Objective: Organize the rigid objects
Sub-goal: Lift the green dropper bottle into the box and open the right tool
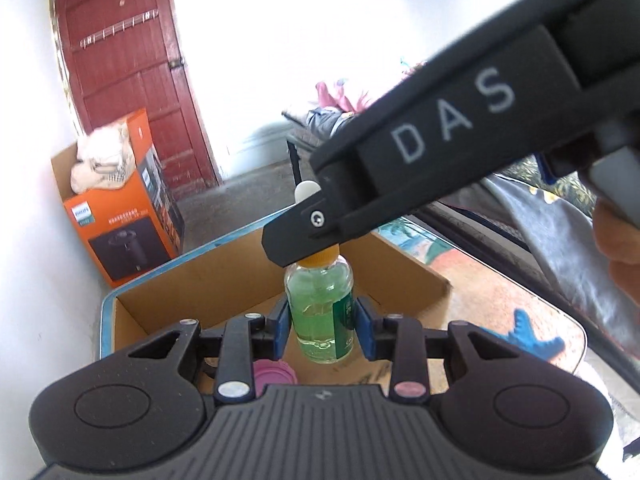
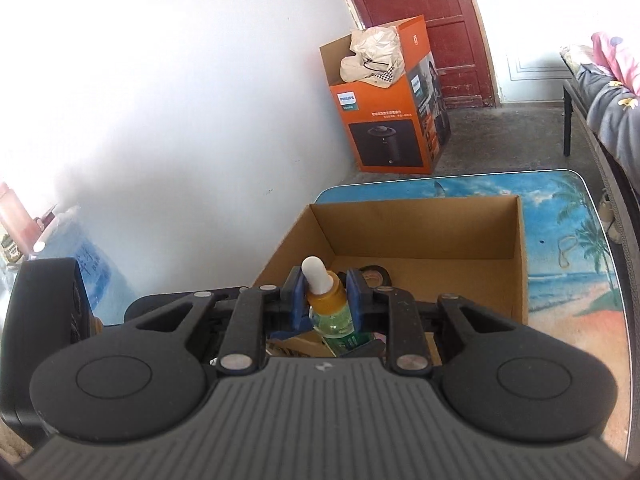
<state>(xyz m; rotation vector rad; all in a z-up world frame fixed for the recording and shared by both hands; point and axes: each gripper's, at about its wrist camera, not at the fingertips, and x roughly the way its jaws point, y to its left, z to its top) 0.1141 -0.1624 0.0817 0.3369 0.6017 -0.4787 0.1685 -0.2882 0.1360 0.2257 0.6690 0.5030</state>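
A small clear dropper bottle point(image 1: 320, 312) of green liquid, with an orange cap and white rubber bulb, stands upright over an open cardboard box point(image 1: 224, 276). My left gripper point(image 1: 323, 330) is shut on the bottle's body with its blue pads. My right gripper point(image 2: 326, 300) is shut on the bottle's orange cap point(image 2: 325, 296) from above; it shows as a black arm marked DAS in the left wrist view point(image 1: 440, 136). The white bulb point(image 2: 314, 274) sticks up between the right fingers. A pink round lid point(image 1: 274, 374) lies in the box below the left gripper.
The box sits on a table with a beach-print top point(image 2: 568, 248). An orange Philips carton point(image 2: 392, 120) stands on the floor by the white wall, near a red door point(image 1: 128, 72). A bed with bedding point(image 2: 612, 92) lies to the right. A black ring-shaped item point(image 2: 376, 274) lies in the box.
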